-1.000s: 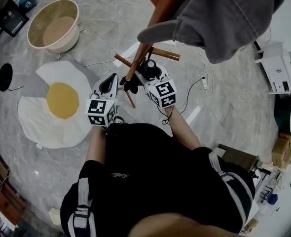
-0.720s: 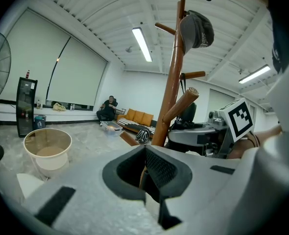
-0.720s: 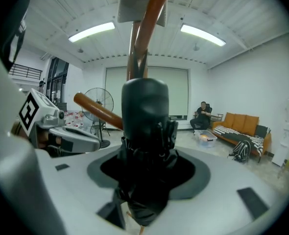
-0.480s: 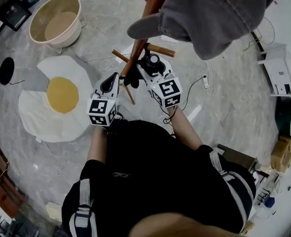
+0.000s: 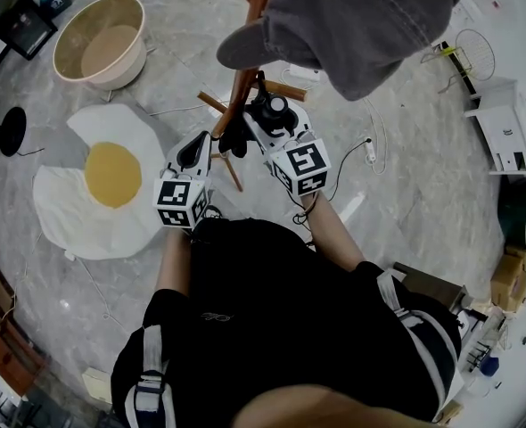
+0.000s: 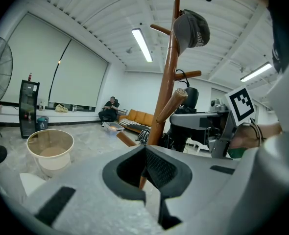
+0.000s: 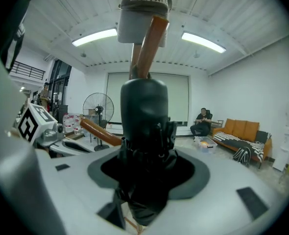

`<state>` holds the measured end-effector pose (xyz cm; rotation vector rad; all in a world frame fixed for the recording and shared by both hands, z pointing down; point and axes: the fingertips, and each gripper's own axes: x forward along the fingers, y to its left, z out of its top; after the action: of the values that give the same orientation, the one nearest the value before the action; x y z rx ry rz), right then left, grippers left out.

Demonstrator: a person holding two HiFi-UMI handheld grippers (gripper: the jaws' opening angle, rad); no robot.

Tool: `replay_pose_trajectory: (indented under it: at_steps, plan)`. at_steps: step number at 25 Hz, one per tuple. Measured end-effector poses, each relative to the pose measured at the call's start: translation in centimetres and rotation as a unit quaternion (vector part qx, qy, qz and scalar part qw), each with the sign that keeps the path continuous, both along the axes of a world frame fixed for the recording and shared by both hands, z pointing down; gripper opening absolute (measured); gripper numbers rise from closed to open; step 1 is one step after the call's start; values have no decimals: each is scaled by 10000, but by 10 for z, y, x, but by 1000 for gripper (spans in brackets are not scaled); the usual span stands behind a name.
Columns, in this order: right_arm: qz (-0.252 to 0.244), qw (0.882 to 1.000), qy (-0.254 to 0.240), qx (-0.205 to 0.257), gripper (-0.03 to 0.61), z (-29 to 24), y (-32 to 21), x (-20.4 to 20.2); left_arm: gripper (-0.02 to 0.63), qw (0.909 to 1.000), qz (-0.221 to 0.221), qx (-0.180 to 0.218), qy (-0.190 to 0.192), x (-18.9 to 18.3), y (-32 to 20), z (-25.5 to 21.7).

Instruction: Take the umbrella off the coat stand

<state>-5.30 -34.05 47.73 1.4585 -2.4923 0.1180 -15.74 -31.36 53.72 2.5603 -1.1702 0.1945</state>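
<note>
A wooden coat stand point(image 5: 242, 87) rises in front of me, with a grey cap point(image 5: 352, 16) on an upper peg. My right gripper point(image 5: 248, 134) is shut on a black folded umbrella point(image 5: 234, 139), held right beside the pole. In the right gripper view the umbrella point(image 7: 144, 126) stands upright between the jaws and hides most of the pole point(image 7: 147, 48). My left gripper point(image 5: 197, 150) hovers just left of the pole, shut with nothing in it. In the left gripper view its pads point(image 6: 156, 170) meet below the stand point(image 6: 166, 92).
A beige basin point(image 5: 98, 43) and a fried-egg rug point(image 5: 102, 185) lie on the floor to the left, next to a black stool point(image 5: 9, 136). Cables cross the floor right of the stand. A white cabinet point(image 5: 504, 132) stands at the right. A floor fan point(image 7: 98, 111) is farther off.
My right gripper has risen a little along the pole with the umbrella in it. The left gripper has stayed where it was.
</note>
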Motion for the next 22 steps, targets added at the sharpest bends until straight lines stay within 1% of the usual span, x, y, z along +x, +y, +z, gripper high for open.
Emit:
replay_pose_trajectory:
  at_steps: [6,11,22]
  plan:
    - [33,10000,-51,10,230,-7,3,5,0,10000,-4,-1,15,3,6,-2]
    - [12,9997,-226,11,230,-13,10,6,0,10000,21,-54,23,5,11,2]
    - [109,9994,-208,257,230,-40,33,21,0,9997,224,-20,50,28,34,-1]
